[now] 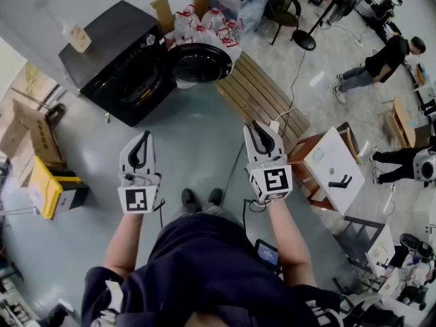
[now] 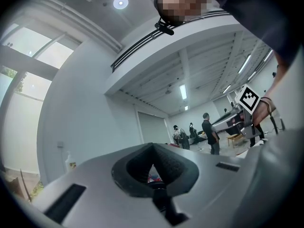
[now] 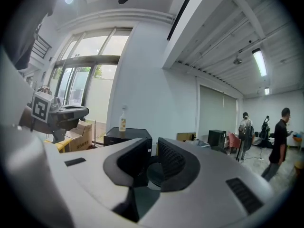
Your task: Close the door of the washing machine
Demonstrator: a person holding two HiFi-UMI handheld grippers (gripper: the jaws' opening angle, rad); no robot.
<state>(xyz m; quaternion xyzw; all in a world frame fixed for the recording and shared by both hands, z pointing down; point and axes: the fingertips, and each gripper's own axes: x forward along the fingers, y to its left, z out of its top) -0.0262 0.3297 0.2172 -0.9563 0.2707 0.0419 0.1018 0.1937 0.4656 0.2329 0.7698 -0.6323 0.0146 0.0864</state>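
Washing machine [image 1: 116, 63], black: round door [image 1: 201, 63] stands open at its front; drum contents unseen. Bottle [image 1: 77, 37] on its top. Left gripper [image 1: 144, 138], well short of the machine: jaws together, empty. Right gripper [image 1: 257, 129], likewise: jaws slightly apart, empty.

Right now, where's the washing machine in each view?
Head view: washing machine upper left.
Left gripper view: hidden behind the left gripper.
Right gripper view: washing machine left of centre, above the jaws.
Shared landmark: the bottle standing on it, seen in all three.
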